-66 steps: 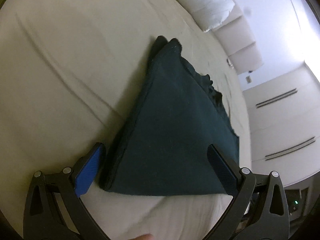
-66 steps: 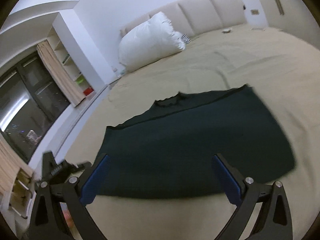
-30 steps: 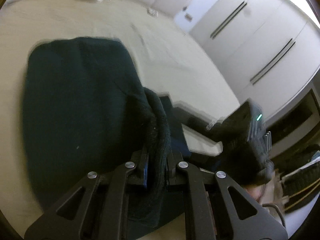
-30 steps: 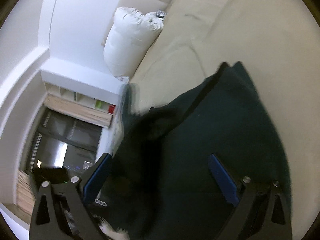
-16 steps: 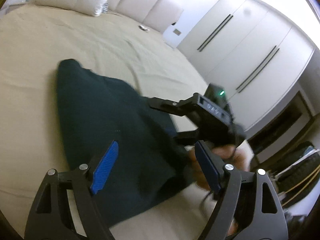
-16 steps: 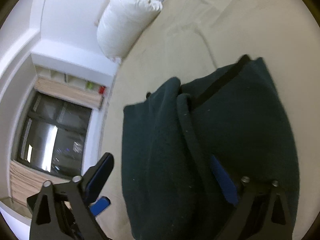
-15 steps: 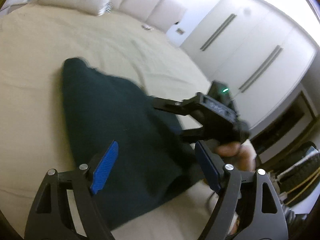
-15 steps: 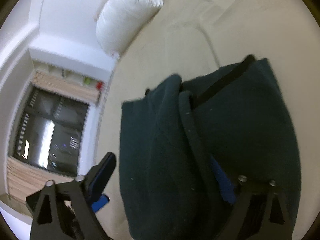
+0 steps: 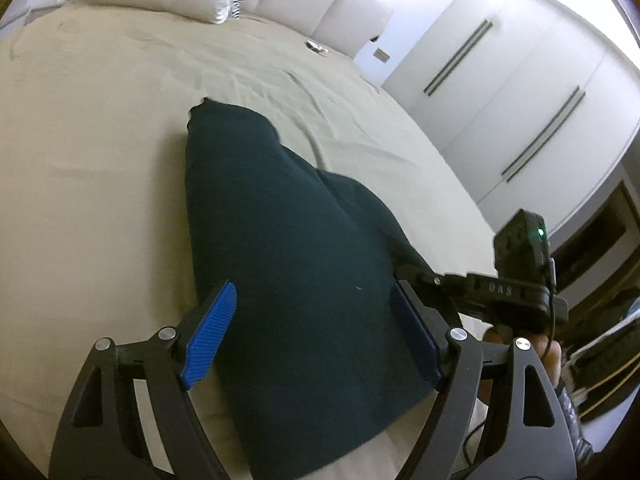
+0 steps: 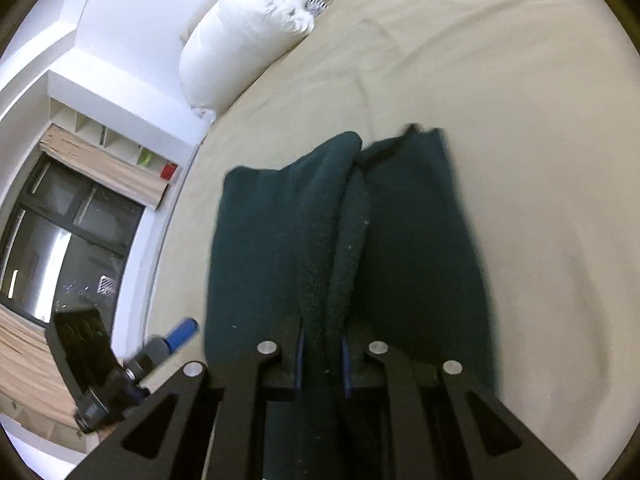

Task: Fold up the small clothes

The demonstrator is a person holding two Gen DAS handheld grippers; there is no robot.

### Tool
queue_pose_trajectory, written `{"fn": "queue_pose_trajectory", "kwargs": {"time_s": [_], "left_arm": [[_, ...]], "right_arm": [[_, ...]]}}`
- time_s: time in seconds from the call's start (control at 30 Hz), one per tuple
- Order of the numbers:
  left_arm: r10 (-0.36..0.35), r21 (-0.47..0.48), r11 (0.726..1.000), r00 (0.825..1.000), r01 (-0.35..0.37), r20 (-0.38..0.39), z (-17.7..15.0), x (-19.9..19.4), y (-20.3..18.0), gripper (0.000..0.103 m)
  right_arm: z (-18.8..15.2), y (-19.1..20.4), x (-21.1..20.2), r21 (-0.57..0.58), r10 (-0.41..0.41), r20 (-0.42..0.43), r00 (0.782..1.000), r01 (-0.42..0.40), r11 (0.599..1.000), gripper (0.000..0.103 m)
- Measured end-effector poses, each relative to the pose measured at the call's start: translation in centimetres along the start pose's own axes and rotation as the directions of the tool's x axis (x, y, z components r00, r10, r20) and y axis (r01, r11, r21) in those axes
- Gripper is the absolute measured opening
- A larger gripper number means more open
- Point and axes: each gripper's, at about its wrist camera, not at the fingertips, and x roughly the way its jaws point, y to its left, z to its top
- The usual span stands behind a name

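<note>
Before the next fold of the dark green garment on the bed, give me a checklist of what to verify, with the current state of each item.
1. Right gripper grips the dark green garment: ok. Its jaws have just been closing and now pinch a bunched ridge of the cloth.
2. Left gripper free of the cloth: ok, jaws open, the garment below them, pads not pressing.
3. Garment lies flat: not ok, a raised fold runs along its middle in the right wrist view.
4. Bed sheet around the garment free of objects: ok nearby; only a small item lies far off by the headboard.
5. Both layers caught in the pinch: cannot tell.
</note>
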Motion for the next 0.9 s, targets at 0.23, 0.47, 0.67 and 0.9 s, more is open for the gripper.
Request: {"fn": "queue_pose_trajectory", "kwargs": {"time_s": [0.23, 0.47, 0.67, 0.9], "left_arm": [[0.073, 0.106, 0.992, 0.997, -0.073, -0.002, 0.4, 4.3, -2.0, 0.078], [0.158, 0.162, 0.975, 0.987, -0.155, -0.006, -0.2, 6.0, -1.5, 0.078], [0.189, 0.074, 0.978, 0.980, -0.193, 0.060, 1.4, 2.9, 0.7, 0.079], [0.211, -0.045, 0.976, 0.975, -0.214, -0.075, 2.0, 5.5, 5.3, 0.080]], "right_arm": [[-0.2, 0.1, -2.9, -0.097, -0.024, 0.165, 0.986, 0.040, 0.994, 0.014], [-0.2, -4.7, -0.5, -0.001, -0.030, 0.085, 0.996, 0.030, 1.000, 0.012], [-0.7, -4.6, -2.3, -0.005, -0.071, 0.082, 0.994, 0.072, 0.997, 0.019], [0.3, -3.6, -6.1, 0.029, -0.218, 0.174, 0.960, 0.216, 0.976, 0.064]]}}
